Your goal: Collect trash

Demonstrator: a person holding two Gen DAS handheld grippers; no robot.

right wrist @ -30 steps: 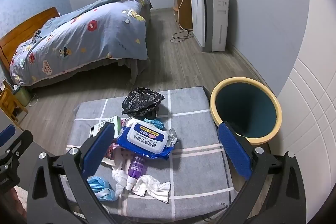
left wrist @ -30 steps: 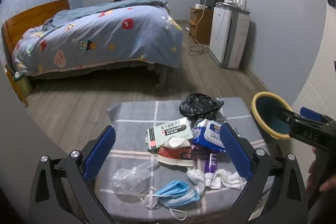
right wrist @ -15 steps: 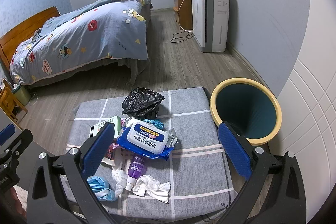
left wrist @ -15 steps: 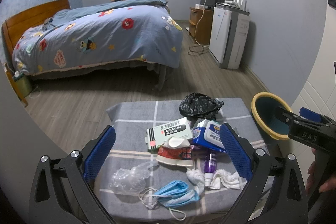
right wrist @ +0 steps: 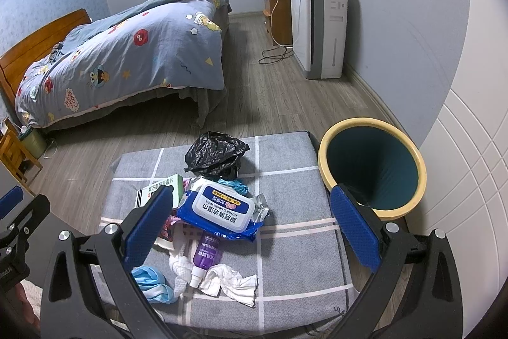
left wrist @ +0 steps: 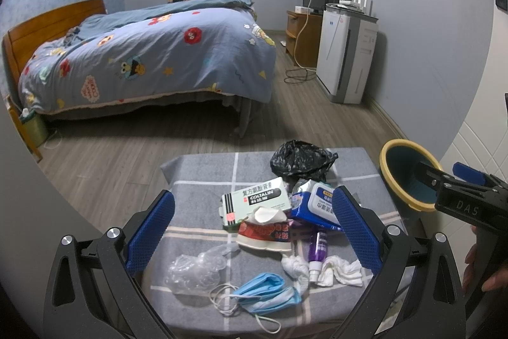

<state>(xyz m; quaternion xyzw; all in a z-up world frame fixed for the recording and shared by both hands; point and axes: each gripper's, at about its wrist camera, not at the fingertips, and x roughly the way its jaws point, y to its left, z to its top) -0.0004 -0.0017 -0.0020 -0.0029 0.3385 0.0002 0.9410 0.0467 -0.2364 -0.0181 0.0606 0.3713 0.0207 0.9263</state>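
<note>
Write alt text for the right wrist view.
An open right hand-held gripper hovers over a grey checked cushion littered with trash: a wet-wipes pack, purple spray bottle, crumpled tissues and a black bag. A yellow-rimmed bin stands to the right.

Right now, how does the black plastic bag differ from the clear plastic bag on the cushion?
The black plastic bag is opaque and bunched into a tall heap at the far edge of the cushion, close to the bin. The clear plastic bag is see-through, lies flatter, and sits at the near left, beside the blue face mask. Both are crumpled, loose, and untouched by either gripper.
</note>
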